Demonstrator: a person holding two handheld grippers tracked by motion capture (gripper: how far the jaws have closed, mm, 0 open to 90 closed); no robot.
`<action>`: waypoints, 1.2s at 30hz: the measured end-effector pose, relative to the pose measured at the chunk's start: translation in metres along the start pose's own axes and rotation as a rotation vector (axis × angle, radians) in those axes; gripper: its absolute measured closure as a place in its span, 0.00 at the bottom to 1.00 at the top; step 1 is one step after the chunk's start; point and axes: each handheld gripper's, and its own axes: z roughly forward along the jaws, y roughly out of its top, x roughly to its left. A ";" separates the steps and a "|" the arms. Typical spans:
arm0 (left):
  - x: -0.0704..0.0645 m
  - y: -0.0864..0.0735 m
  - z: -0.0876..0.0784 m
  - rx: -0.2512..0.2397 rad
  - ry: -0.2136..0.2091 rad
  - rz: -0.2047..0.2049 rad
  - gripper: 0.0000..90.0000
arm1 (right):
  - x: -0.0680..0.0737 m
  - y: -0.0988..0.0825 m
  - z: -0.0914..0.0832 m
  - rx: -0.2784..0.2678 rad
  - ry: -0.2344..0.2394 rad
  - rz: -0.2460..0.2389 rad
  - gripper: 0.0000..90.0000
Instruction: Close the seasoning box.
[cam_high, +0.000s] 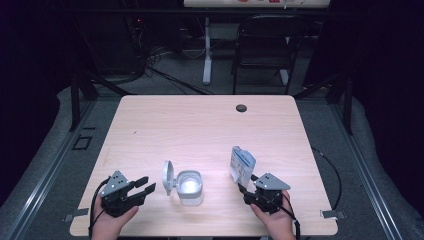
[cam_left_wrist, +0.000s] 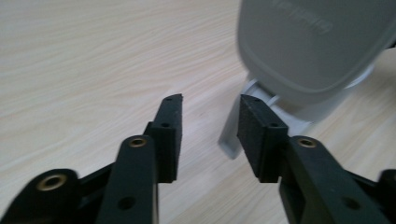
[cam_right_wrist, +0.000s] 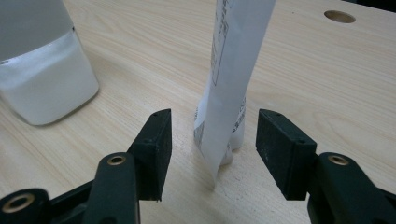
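— Nearest the camera?
— Two hands at the near edge of the table (cam_high: 150, 115), each gripping a tool. Left hand (cam_high: 112, 220) with the left gripper (cam_high: 145, 186); right hand (cam_high: 272, 220) with the right gripper (cam_high: 243, 183).

— Condition of the left gripper?
— Jaws spread, nothing between them. Aimed toward the container (cam_high: 189, 187) at its right. Seen from the left gripper view (cam_left_wrist: 210, 126): black pads apart over bare wood, grey lid (cam_left_wrist: 308, 42) looming just ahead and to the right.

— Condition of the right gripper?
— Jaws spread on either side of the pouch (cam_high: 242, 166), not touching it. Confirmed in the right gripper view (cam_right_wrist: 212, 135): clear gaps between each pad and the pouch (cam_right_wrist: 231, 74).

— Containers on hand?
— One small white container with a squarish body, standing upright near the front middle of the table. Flip lid (cam_high: 168, 177) open, standing up at its left side. Inside pale and bright; contents cannot be told. Lower part of its side visible at upper left in the right gripper view (cam_right_wrist: 42, 70).
— One white pouch with printed blue and black text, standing upright right of the container and apart from it. Narrow, edge-on from the right gripper view. Contents not visible.

— Anything else listed?
— Round dark hole (cam_high: 241, 107) near the table's far edge. Black chair (cam_high: 265, 45) beyond the table.
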 end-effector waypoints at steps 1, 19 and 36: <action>-0.002 0.002 -0.001 -0.003 -0.014 0.005 0.74 | 0.000 0.000 -0.001 -0.002 -0.002 0.000 0.51; -0.030 0.023 0.015 -0.026 -0.092 0.091 1.00 | -0.006 -0.008 -0.013 -0.030 -0.015 0.035 0.51; -0.019 0.023 0.003 -0.065 -0.047 0.060 1.00 | -0.005 -0.010 -0.011 -0.041 -0.011 0.032 0.50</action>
